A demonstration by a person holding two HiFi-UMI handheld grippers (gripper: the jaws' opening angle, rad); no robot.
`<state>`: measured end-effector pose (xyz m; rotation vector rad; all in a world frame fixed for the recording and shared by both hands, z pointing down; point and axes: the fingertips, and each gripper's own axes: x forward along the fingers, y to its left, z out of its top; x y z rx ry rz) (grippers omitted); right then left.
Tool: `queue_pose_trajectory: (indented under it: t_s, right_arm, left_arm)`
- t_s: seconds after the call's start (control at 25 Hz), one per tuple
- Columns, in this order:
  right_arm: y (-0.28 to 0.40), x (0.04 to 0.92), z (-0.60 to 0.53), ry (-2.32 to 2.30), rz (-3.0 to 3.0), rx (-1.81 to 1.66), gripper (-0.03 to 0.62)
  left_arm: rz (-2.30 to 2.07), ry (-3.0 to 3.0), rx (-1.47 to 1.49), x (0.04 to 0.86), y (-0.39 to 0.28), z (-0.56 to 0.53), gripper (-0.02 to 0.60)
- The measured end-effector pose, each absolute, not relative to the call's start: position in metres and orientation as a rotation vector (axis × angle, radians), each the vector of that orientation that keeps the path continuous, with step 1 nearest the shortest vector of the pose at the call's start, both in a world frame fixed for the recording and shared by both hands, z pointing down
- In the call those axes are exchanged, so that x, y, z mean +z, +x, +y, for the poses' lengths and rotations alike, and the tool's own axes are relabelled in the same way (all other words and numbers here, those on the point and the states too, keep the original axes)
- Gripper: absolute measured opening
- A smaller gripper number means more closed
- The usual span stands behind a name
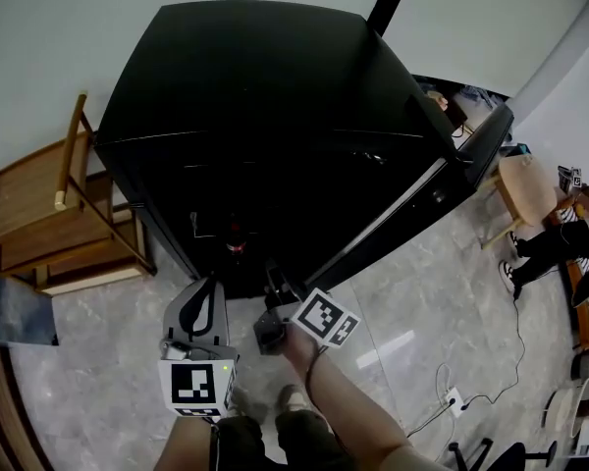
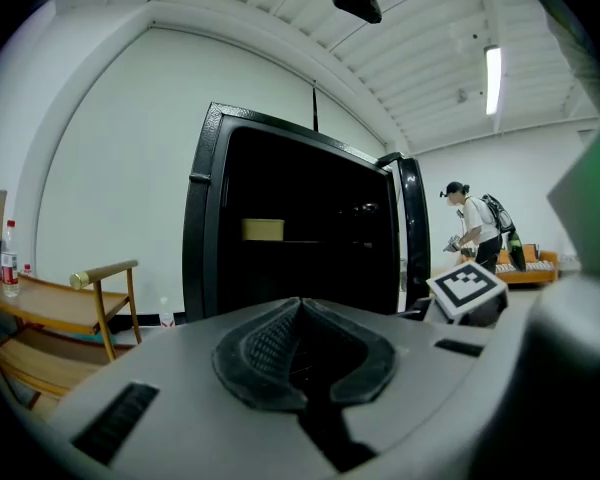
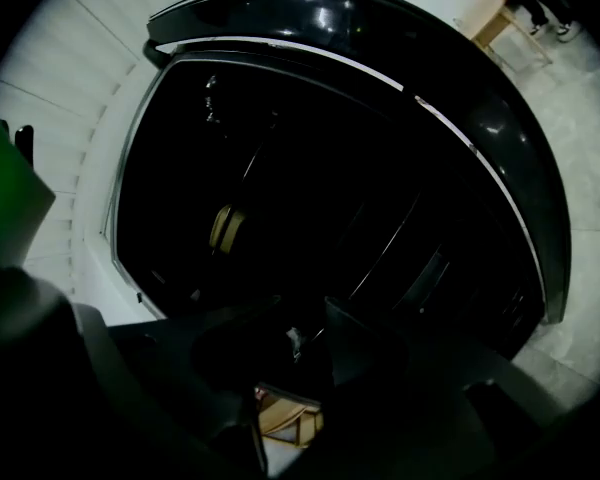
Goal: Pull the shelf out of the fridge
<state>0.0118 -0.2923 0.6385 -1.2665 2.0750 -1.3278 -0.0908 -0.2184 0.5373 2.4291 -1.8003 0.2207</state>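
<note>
head view: fridge (image 1: 265, 116) open straight ahead, right claw (image 1: 275, 287) nearer its mouth than left claw (image 1: 200, 307). left gripper view: claw closed tight, empty; shelf (image 2: 310, 240) runs crosswise inside, dead ahead. right gripper view: jaws apart, nothing held.

L: left gripper (image 2: 300, 306) jaws pressed together, nothing between them, I hold it low and pointing forward | R: right gripper (image 1: 273, 281) jaws apart, nothing I can make out between them, just beside the left | ARM: right forearm (image 1: 348, 405) bare, stretched forward
</note>
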Motion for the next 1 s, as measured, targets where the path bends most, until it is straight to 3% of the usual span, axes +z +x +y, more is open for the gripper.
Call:
queue_pose_trajectory:
  t_s: [1.0]
  right_arm:
    - [0.001,0.719,-0.385,-1.042,1.597,-1.504,0.112]
  left_arm:
    - [-1.828,2.422,0.189,0.597,-0.091,-0.266,0.006]
